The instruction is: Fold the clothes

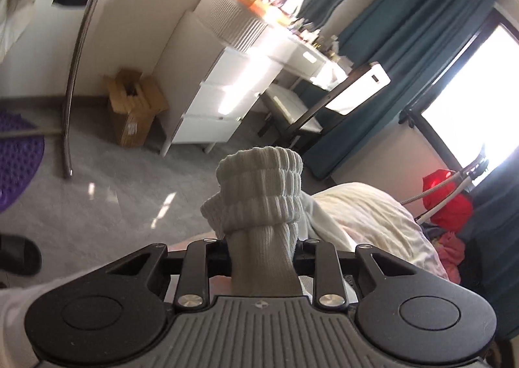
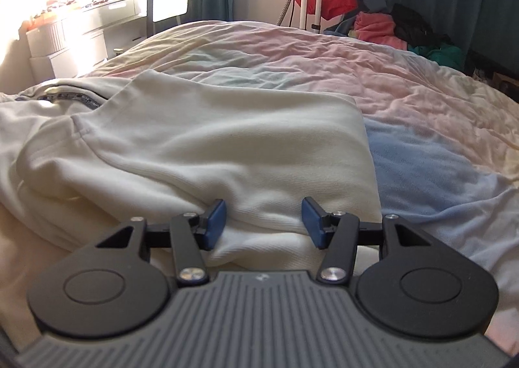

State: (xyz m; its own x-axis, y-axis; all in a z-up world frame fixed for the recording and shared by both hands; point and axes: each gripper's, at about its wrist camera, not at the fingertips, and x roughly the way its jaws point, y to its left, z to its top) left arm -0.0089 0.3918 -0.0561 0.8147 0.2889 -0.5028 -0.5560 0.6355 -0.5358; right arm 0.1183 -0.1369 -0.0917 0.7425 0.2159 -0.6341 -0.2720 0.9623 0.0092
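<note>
Left gripper (image 1: 261,257) clamps a ribbed white cuff (image 1: 259,193), lifted mid-frame.
Right gripper (image 2: 262,222) gapes wide over the cream sweatshirt (image 2: 201,141) on the bed (image 2: 421,108).

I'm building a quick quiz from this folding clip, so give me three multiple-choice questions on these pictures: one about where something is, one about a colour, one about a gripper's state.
1. Where does the cream garment lie?
A. on the bed
B. on the floor
C. on the dresser

2. What colour are the curtains?
A. yellow
B. teal
C. white

3. What is the left gripper doing?
A. open and empty
B. shut on a ribbed cuff
C. shut on a hanger

Key:
1 A: the garment is spread on the bed's quilt, just ahead of the open right gripper.
2 B: teal cloth hangs beside the bright window.
3 B: the ribbed cuff rises bunched from between the closed fingers.
</note>
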